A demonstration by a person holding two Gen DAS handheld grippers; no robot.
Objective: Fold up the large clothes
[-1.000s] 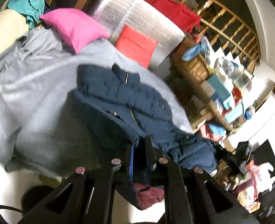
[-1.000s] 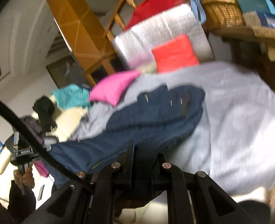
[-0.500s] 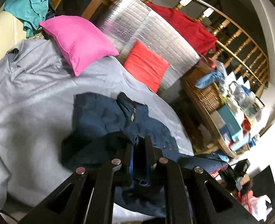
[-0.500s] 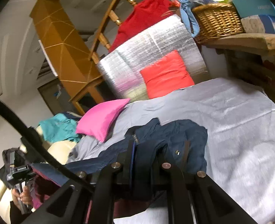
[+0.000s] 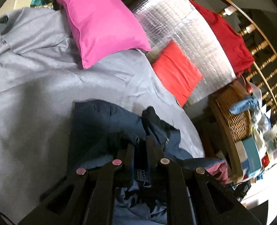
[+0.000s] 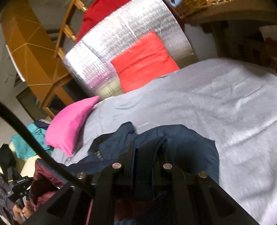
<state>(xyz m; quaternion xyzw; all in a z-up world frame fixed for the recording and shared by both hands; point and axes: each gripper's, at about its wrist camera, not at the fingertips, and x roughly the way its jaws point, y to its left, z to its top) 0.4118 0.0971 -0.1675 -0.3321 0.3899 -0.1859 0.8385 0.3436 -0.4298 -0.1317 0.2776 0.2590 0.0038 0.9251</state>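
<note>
A navy blue jacket with a maroon lining lies bunched on the grey bedsheet. My left gripper is shut on a fold of the jacket near its edge. My right gripper is shut on another fold of the same jacket; its maroon lining shows at the lower left. The jacket's far part rests on the sheet, doubled over on itself.
A pink pillow and a red pillow lie at the bed's head, against a silver foil mat. A wicker basket and a wooden shelf with boxes stand right of the bed. Teal clothes lie at the left.
Both grippers have moved forward toward the pillows, carrying the jacket's near edge over its far part. The jacket now looks shorter and doubled.
</note>
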